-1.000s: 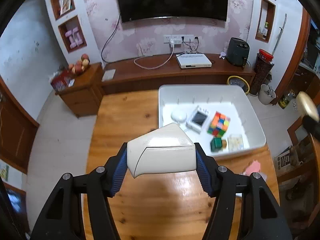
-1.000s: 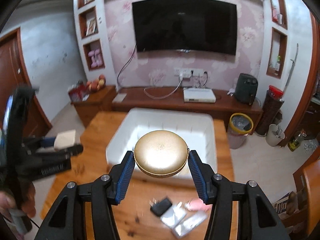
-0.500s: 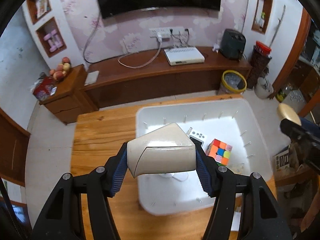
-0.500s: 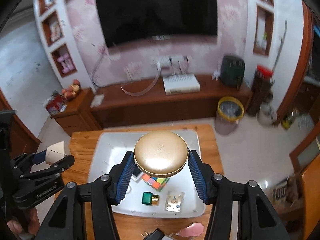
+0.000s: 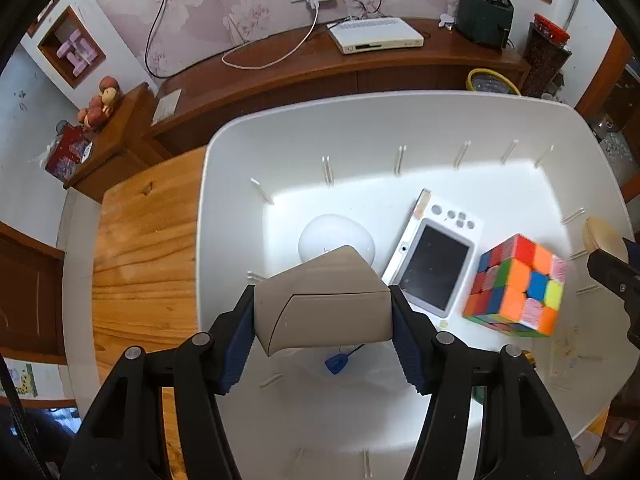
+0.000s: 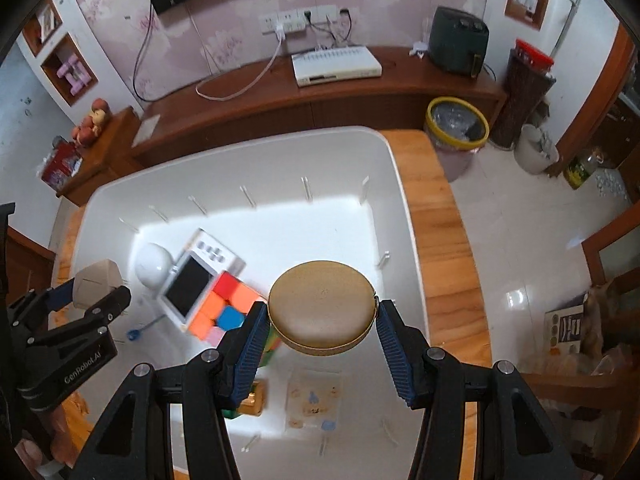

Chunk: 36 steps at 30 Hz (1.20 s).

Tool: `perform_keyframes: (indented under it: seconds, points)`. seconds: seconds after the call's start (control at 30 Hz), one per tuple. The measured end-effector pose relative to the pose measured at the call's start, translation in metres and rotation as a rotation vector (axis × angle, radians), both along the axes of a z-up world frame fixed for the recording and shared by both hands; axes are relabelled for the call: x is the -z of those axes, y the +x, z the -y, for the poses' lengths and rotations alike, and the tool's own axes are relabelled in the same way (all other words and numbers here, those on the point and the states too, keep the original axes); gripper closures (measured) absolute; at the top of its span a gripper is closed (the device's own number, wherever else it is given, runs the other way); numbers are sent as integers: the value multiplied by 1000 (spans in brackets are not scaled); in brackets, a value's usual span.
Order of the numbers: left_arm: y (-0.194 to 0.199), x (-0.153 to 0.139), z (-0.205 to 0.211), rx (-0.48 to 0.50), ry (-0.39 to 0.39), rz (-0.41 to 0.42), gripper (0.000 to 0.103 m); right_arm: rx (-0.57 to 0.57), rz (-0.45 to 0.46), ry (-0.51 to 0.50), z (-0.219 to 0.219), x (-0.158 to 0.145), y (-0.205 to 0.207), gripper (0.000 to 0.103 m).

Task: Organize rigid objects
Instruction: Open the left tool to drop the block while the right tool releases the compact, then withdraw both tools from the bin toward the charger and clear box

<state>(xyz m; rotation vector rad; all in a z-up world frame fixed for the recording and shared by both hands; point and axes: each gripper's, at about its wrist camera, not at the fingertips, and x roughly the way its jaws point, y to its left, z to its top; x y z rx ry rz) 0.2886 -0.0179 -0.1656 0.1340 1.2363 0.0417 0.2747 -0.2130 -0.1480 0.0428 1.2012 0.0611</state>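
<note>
In the left wrist view, the beige angular plastic case [image 5: 324,304] held in the left hand-held gripper [image 5: 324,318] hides the lower part of the white domed object [image 5: 334,236] and most of a small blue-tipped item [image 5: 336,364] at lower centre. The multicoloured puzzle cube [image 5: 516,286] is motion-blurred on its right side. At the right edge of the frame, the round gold tin [image 5: 602,236] is cut off.

In the right wrist view, that tin [image 6: 322,308] covers part of the cube [image 6: 224,306]. A green and gold block [image 6: 250,400] at lower centre sits mostly behind a gripper finger. The printed clear card [image 6: 314,402] is too blurred to read.
</note>
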Motion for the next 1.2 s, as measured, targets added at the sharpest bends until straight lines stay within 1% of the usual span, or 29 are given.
perform_keyframes:
  seconds: [0.1,0.2,0.27,0.3,0.33,0.37,0.47,0.53,0.63,0.77,0.9,1.0,1.2]
  points:
    - [1,6,-2,-3,-10,-20,38,-13,-7,-22,-5,5,3,47]
    - [-1,7,-5,-16,-46,-32,37,-27,-17,-43,-9,8,2,46]
    - [-3,3,-6,-18,-77,-36,37,-31,-6,-45,-10,6,0,45]
    - [-3,3,-7,-20,-90,-38,29,-34,-2,-43,-11,5,0,44]
    - [-5,0,-7,-24,-105,-32,22,-36,4,-41,-13,4,-1,38]
    - [-7,-4,-7,-22,-120,-22,21,-40,13,-38,-14,1,-1,35]
    - [-14,-13,-5,-20,-126,-8,17,-48,40,-33,-15,-8,-8,35]
    - [-19,-20,-4,-13,-112,3,11,-53,53,-27,-16,-15,-14,35]
    - [-29,-31,-3,4,-96,26,10,-56,75,-22,-16,-26,-24,35]
    - [-45,-47,-9,16,-96,49,9,-57,113,-18,-15,-45,-41,35]
    - [-65,-66,-13,24,-89,82,8,-61,165,-26,-12,-68,-64,35]
    - [-82,-82,-16,32,-93,110,8,-65,195,-21,-8,-82,-82,35]
    - [-126,-111,-11,90,-74,176,8,-87,260,-12,-2,-109,-128,35]
